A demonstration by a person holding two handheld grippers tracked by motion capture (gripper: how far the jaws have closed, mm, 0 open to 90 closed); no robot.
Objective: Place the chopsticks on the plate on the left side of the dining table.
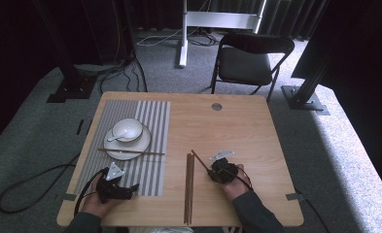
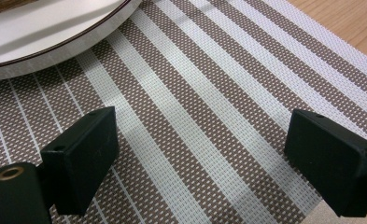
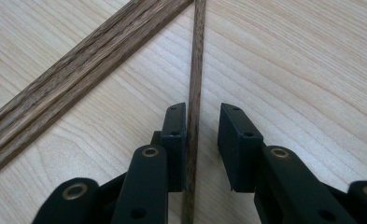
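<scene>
My right gripper (image 1: 213,171) rests low on the wooden table with a single dark chopstick (image 1: 200,162) running between its jaws. In the right gripper view that chopstick (image 3: 196,70) lies against the left pad, with a gap to the right pad, so the gripper (image 3: 202,140) is open. A bundle of chopsticks (image 1: 189,187) (image 3: 78,70) lies just to the left. My left gripper (image 1: 130,188) (image 2: 200,154) stands wide open over the striped placemat (image 1: 152,145) (image 2: 209,93), holding nothing. One chopstick (image 1: 130,152) lies across the white plate (image 1: 143,144) (image 2: 55,42).
A white bowl (image 1: 130,127) with a spoon (image 1: 116,137) sits on the plate. A small metal cap (image 1: 216,106) is set in the table's far side. A black folding chair (image 1: 249,60) stands behind the table, and cables trail on the floor at the left.
</scene>
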